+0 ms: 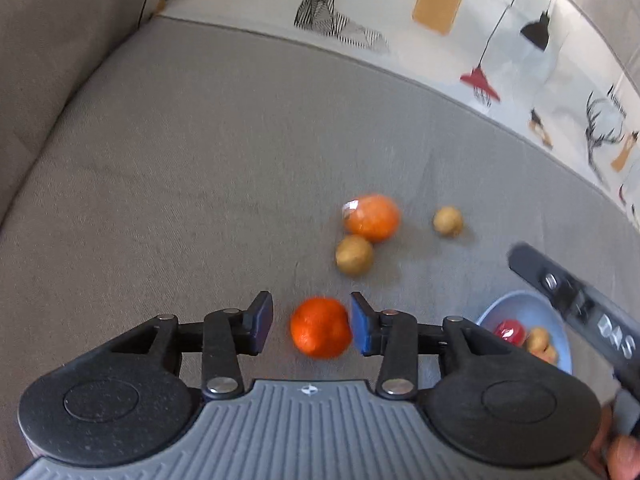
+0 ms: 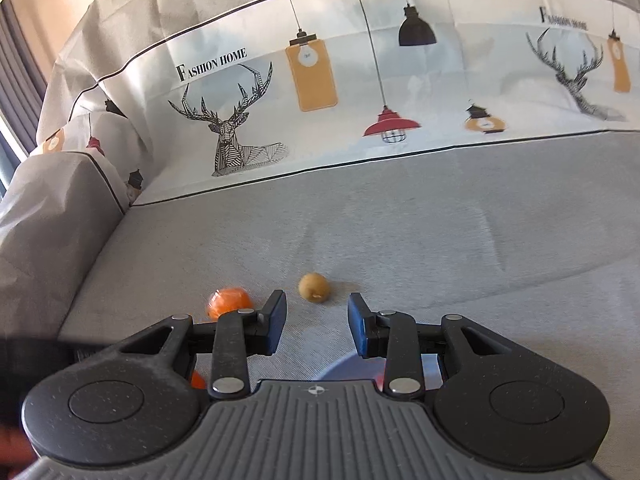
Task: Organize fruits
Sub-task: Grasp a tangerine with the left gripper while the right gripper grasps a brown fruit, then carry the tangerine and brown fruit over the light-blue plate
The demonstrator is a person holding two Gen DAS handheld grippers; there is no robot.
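Note:
In the left wrist view my left gripper (image 1: 312,326) stands open around a bare orange (image 1: 320,328) on the grey sofa seat. The orange lies close against the right pad, with a gap to the left pad. Further off lie a plastic-wrapped orange (image 1: 372,218) and two small tan fruits (image 1: 355,255) (image 1: 448,221). A blue bowl (image 1: 516,308) at the right holds a red fruit (image 1: 509,330) and tan pieces. My right gripper (image 2: 318,326) is open with nothing between its fingers, above the bowl's rim (image 2: 344,368). Ahead of it lie a tan fruit (image 2: 314,287) and the half-hidden wrapped orange (image 2: 229,300).
The sofa's backrest cover (image 2: 320,100), printed with deer and lamps, rises behind the seat. An armrest (image 2: 52,208) closes the left side. The right gripper's black body (image 1: 572,300) crosses over the bowl in the left wrist view, with a hand (image 1: 624,456) at the corner.

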